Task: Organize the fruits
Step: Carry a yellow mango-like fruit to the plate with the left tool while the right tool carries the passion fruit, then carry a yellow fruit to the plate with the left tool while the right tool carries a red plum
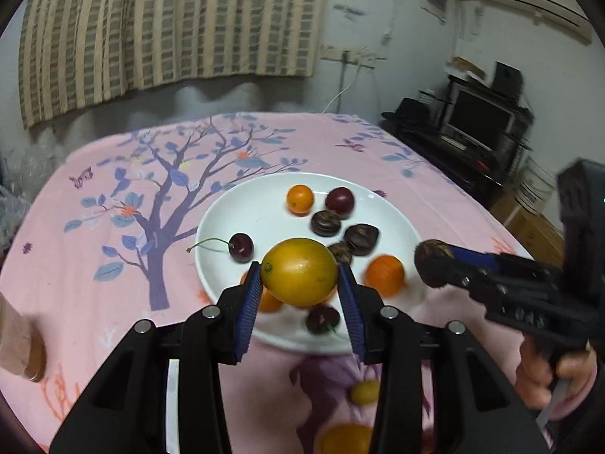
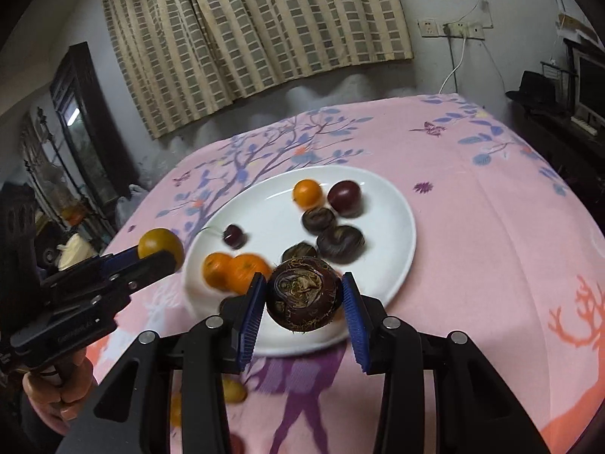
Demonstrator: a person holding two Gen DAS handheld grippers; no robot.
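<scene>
The left gripper (image 1: 299,278) clasped a yellow fruit (image 1: 298,271) above the plate's (image 1: 227,219) 6 o'clock edge. The right gripper (image 2: 304,295) gripped a water chestnut (image 2: 304,294) beside it.

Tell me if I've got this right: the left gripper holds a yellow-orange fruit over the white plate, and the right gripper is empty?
Not quite. The right gripper isn't empty: the right wrist view shows it clamped on a dark brown water chestnut. The left gripper does hold a yellow-orange fruit over the white plate.
</scene>
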